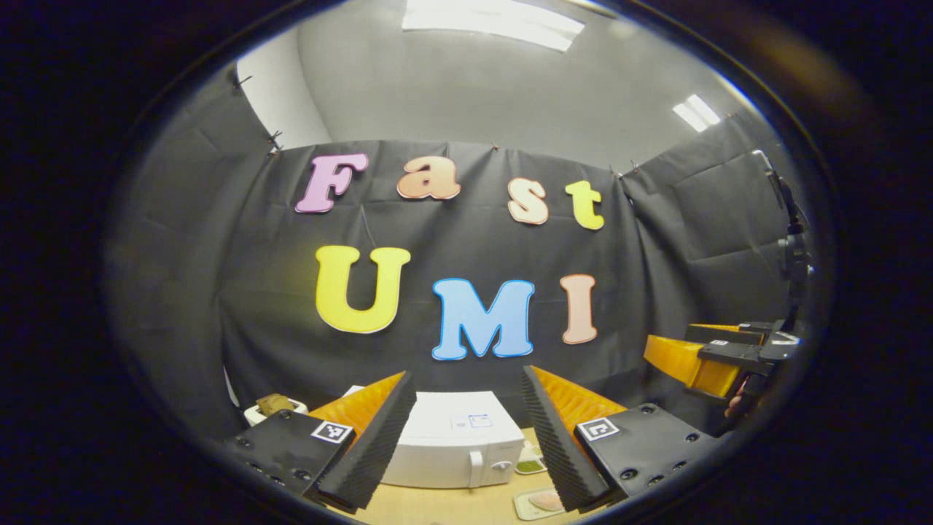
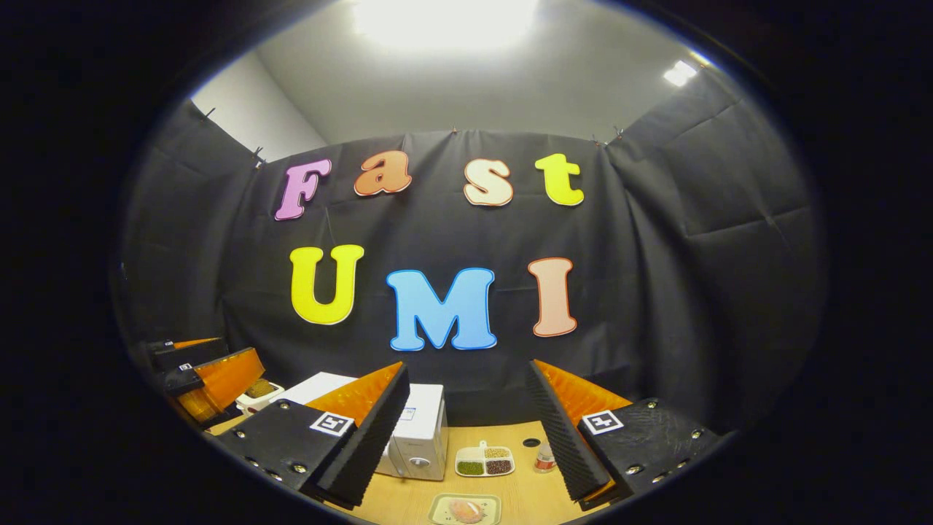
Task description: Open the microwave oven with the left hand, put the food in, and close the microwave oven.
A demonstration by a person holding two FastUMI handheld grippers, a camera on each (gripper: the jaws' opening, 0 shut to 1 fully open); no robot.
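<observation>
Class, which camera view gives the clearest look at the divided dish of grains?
The right gripper view: the divided dish lies whole on the table. In the left gripper view, just a corner peeks beside the microwave oven.

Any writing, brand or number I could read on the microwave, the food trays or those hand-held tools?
Nothing is readable.
Microwave oven: sticker on top, too small to read.
Left gripper and right gripper: square black-and-white code tags, patterns, no words.
Divided dish, food plate: no text.

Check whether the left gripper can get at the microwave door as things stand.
Probably yes: the left gripper is open and empty, the closed microwave sits straight ahead between its fingers, and nothing stands between them.
</observation>
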